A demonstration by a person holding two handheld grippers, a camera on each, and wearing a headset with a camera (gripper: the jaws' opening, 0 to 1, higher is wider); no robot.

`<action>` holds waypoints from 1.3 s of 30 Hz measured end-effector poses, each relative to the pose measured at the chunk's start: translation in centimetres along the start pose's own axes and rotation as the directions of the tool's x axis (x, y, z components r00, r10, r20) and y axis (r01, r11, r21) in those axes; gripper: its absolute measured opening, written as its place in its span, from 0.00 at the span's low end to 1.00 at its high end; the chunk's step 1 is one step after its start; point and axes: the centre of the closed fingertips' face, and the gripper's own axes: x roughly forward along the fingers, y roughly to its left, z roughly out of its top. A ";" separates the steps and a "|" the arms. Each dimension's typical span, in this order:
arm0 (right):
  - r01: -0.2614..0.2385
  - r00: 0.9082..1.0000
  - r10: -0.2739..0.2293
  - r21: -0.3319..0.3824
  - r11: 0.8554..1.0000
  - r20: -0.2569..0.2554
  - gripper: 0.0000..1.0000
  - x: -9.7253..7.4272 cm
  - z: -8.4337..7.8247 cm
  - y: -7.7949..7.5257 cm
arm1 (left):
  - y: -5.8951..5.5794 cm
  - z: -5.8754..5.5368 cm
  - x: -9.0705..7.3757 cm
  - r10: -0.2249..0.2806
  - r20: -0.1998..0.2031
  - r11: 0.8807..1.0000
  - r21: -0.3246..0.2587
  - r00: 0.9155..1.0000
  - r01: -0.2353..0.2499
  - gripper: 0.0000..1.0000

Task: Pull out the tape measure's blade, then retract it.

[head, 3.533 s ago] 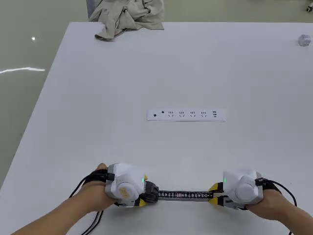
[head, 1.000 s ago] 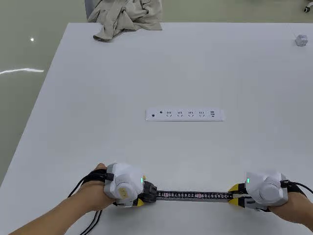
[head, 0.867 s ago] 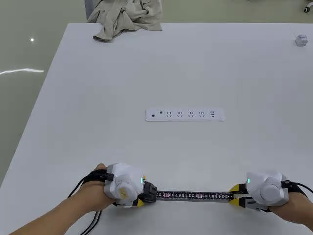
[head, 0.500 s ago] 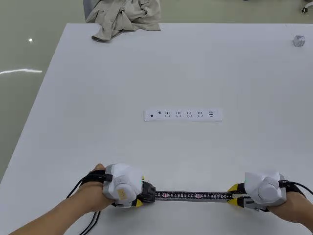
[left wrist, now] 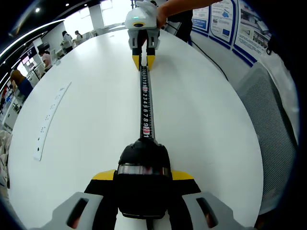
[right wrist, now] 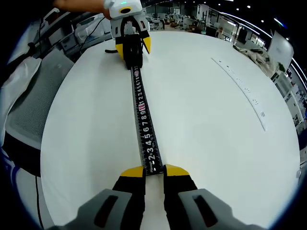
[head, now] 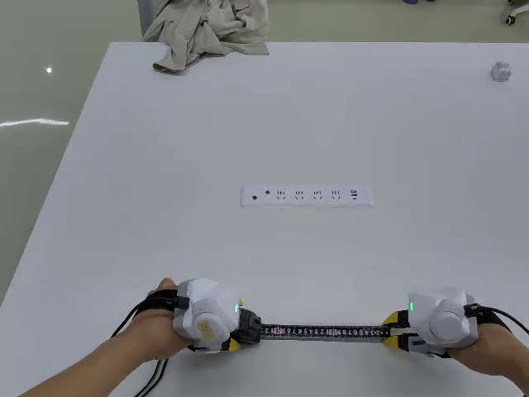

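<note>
- The left gripper [head: 240,328] sits at the near edge of the white table [head: 289,116], on the person's left, and its jaws are clamped on the black case [left wrist: 144,184] of the tape measure.
- The case rests on the tabletop with its mouth pointing to the right, towards the other hand.
- The blade [head: 324,332] is pulled out and lies flat on the table in a straight line between the two grippers, with its numbers facing up.
- The right gripper [right wrist: 153,171] is at the near right of the table, its yellow-tipped jaws closed on the very end of the blade, where the low numbers begin.
- In the right gripper view the blade runs straight away from the jaws to the case and the left gripper at the far end.
- A white power strip [head: 306,196] lies further up the table, roughly parallel to the blade and well apart from it.
- A crumpled beige cloth [head: 207,29] hangs over the far left edge of the table.
- A small pale crumpled lump [head: 499,72] sits near the far right corner; I cannot tell what it is.
</note>
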 end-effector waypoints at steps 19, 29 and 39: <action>0.010 0.998 -0.011 -0.023 1.000 -0.055 0.15 0.2 -0.3 -0.1 | 0.0 0.1 0.1 -0.004 0.013 1.000 -0.005 1.000 0.004 0.39; 0.009 0.997 -0.011 -0.032 0.999 -0.070 0.16 0.0 -0.1 -0.1 | 0.2 0.0 0.2 0.011 0.016 1.000 -0.013 1.000 -0.010 0.40; 0.017 0.997 -0.019 -0.025 1.000 -0.073 0.17 0.1 -0.3 -0.3 | 0.2 0.4 0.6 0.016 0.038 0.999 -0.047 0.999 -0.014 0.46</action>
